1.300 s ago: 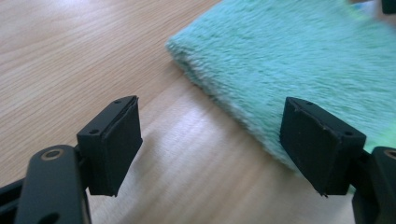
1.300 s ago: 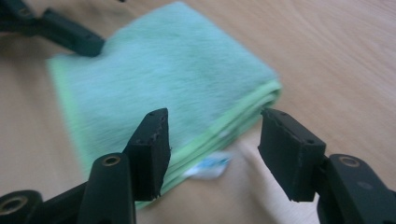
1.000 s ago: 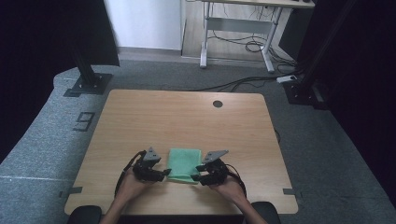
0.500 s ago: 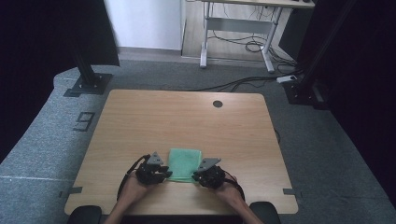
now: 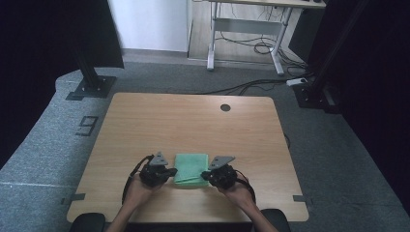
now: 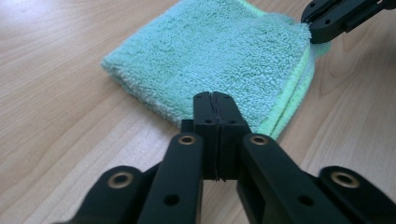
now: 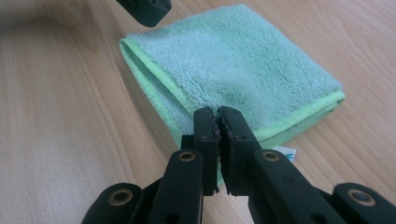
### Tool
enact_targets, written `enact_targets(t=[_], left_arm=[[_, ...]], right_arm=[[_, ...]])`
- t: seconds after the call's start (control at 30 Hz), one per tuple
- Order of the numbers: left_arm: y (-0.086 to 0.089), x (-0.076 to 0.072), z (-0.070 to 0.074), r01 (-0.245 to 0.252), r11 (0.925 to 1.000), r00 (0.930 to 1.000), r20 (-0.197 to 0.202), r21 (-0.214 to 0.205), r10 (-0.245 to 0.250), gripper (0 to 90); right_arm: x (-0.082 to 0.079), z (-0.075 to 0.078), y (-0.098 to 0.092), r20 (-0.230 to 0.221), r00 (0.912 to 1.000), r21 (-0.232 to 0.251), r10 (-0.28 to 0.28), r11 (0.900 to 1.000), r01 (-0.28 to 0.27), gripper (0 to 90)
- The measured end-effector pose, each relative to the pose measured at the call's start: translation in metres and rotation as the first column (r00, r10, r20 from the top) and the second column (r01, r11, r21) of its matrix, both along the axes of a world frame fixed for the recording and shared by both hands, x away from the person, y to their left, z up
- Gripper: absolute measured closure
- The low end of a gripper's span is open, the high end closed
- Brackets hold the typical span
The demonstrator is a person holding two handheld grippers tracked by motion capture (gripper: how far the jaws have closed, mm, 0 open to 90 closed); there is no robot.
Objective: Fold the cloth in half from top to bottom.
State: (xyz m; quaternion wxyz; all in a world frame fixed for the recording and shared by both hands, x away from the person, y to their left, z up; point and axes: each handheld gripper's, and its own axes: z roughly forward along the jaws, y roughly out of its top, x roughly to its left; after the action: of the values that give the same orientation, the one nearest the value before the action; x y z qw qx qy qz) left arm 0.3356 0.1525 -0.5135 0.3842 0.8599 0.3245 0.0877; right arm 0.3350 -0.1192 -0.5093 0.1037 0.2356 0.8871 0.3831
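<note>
A folded green towel [image 5: 190, 166] lies near the front edge of the wooden table [image 5: 193, 116]. My left gripper [image 5: 172, 172] sits at the towel's near left corner. In the left gripper view its jaws [image 6: 215, 99] have just been closing and now press together on the towel [image 6: 210, 51] at that corner. My right gripper [image 5: 204, 175] is at the near right corner, and its jaws [image 7: 217, 114] pinch the towel's [image 7: 233, 60] hemmed edge. Each gripper view also shows the other gripper's tip at the top: the right gripper [image 6: 336, 16] and the left gripper [image 7: 144, 9].
A round cable hole [image 5: 225, 107] is in the table's far side. Beyond the table stand a white desk frame [image 5: 244, 34] with floor cables and black stand bases [image 5: 92, 87] at both far corners. The person's hands are at the table's front edge.
Both grippers' jaws have closed on the towel's near corners. The hands have stayed about where they were, tipped a little lower onto the table.
</note>
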Motion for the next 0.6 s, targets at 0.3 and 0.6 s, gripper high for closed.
enact_targets(t=[0.3, 0.6], left_arm=[[-0.007, 0.001, -0.011, -0.001, 0.9995, 0.9994, -0.034, 0.031, 0.002, 61.1], [-0.014, -0.003, -0.018, 0.010, 0.9975, 0.9992, -0.039, 0.070, -0.008, 82.8]], right_arm=[[0.006, -0.009, 0.001, -0.054, 0.9984, -0.034, 0.016, 0.9992, -0.018, 72.3], [0.003, -0.017, 0.002, -0.055, 0.9984, -0.043, 0.010, 0.9990, -0.012, 86.4]])
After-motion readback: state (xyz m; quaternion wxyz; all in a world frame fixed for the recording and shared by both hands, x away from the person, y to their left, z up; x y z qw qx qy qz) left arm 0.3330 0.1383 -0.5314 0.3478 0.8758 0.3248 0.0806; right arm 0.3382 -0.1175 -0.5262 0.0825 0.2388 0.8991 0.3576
